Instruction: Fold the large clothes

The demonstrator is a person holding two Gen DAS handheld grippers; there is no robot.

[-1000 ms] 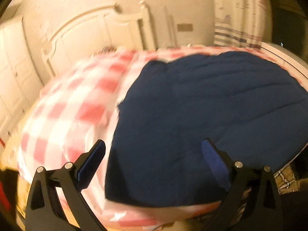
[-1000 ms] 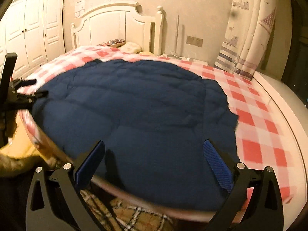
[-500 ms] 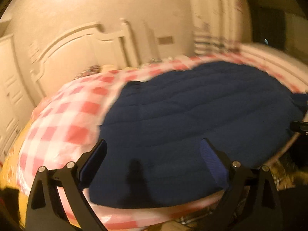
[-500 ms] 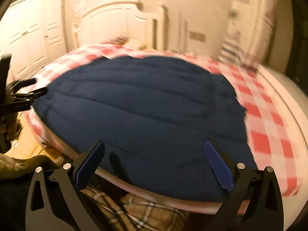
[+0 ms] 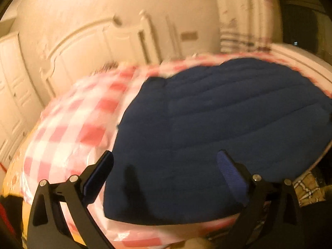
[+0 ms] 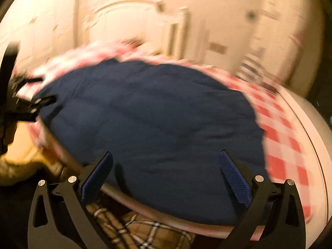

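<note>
- Left wrist view: the left claw [image 5: 165, 166] has its jaws wide apart with nothing between them. It hangs low in the frame over the near left part of the navy quilted garment [image 5: 217, 128].
- Against the frame from half a second ago, this view has swung slightly: the garment's near left corner now sits closer under the left jaw. The picture is smeared, so I judge the claw to be moving.
- Right wrist view: the right claw [image 6: 166, 167] is also spread open and empty. It hovers above the garment's near edge in the lower middle of the frame.
- This view is blurrier than it was a half second ago, and the headboard [image 6: 132, 25] has tilted in the upper frame. That suggests a quick swing of the hand.
- The garment lies spread flat on the bed, over the red-and-white checked sheet [image 5: 68, 132]. It fills the centre of both views.
- In the right wrist view the left claw shows at the far left of the frame, just at the garment's left edge.
- No fold has been made yet. Judging by their positions, both claws are lining up on the near hem or corners for a first grasp.
- The padding looks thick, so a pinch may need to bite deep to hold.
</note>
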